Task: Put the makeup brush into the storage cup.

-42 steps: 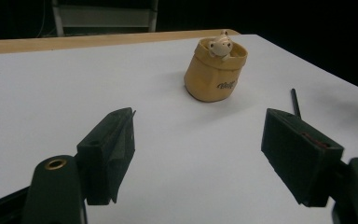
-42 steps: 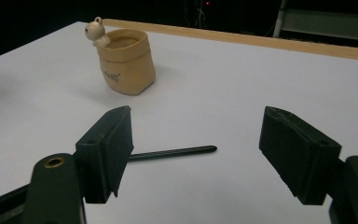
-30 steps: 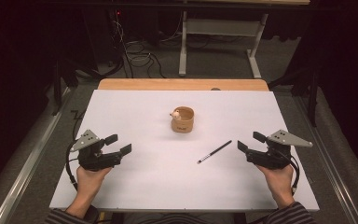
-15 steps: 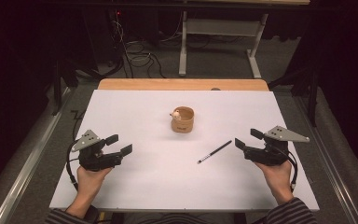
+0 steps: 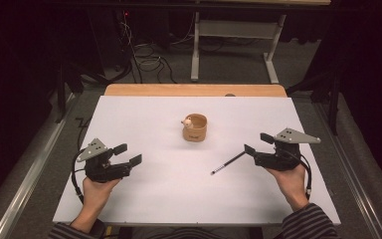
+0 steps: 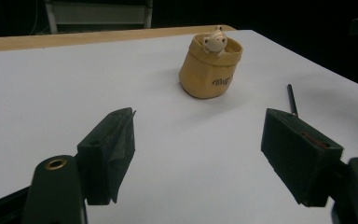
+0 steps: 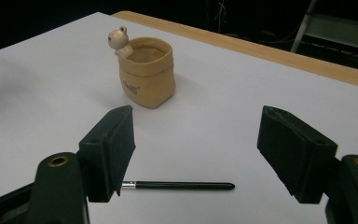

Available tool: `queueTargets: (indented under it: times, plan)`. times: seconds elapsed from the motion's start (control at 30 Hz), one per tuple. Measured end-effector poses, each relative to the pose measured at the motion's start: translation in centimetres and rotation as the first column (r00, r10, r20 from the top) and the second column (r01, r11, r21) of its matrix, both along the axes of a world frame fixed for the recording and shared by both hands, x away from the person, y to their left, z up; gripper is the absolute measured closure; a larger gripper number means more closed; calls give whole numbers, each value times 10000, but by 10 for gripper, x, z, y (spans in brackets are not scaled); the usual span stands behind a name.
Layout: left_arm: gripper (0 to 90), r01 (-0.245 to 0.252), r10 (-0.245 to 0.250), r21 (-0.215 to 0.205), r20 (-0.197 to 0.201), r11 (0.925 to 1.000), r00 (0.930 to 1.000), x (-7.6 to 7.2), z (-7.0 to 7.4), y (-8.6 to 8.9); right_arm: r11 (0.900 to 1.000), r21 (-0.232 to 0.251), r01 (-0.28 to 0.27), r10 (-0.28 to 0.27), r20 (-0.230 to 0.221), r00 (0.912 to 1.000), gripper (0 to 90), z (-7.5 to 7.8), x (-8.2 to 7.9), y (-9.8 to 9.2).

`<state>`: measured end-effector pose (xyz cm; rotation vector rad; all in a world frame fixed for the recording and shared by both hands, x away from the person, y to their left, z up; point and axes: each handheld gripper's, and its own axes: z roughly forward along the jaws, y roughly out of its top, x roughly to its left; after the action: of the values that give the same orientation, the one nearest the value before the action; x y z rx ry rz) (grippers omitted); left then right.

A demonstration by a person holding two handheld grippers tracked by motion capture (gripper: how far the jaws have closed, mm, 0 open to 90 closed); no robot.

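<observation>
Both the left gripper (image 5: pixel 129 154) and right gripper (image 5: pixel 257 143) are spread, empty; the thin black pen (image 7: pixel 179 185), probably light and slippery, wants a mid-shaft pinch

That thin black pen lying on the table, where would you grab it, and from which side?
Best near the middle of the pen's black shaft, coming straight down from above with the right hand-held gripper, which is open and closest. It lies flat on the white table, thin and straight, so the jaws should close across its width, not along its length.
</observation>
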<state>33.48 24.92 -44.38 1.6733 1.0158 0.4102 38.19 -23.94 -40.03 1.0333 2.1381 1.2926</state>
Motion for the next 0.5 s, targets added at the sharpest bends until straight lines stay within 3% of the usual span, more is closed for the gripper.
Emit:
queueTargets:
  times: [0.5]
  plan:
    - [263, 65, -65, 40, -43, 10000, 10000, 1, 0, -1, 9978, -495, -433, 429, -85, 9990, 292, 7, 13, 15]
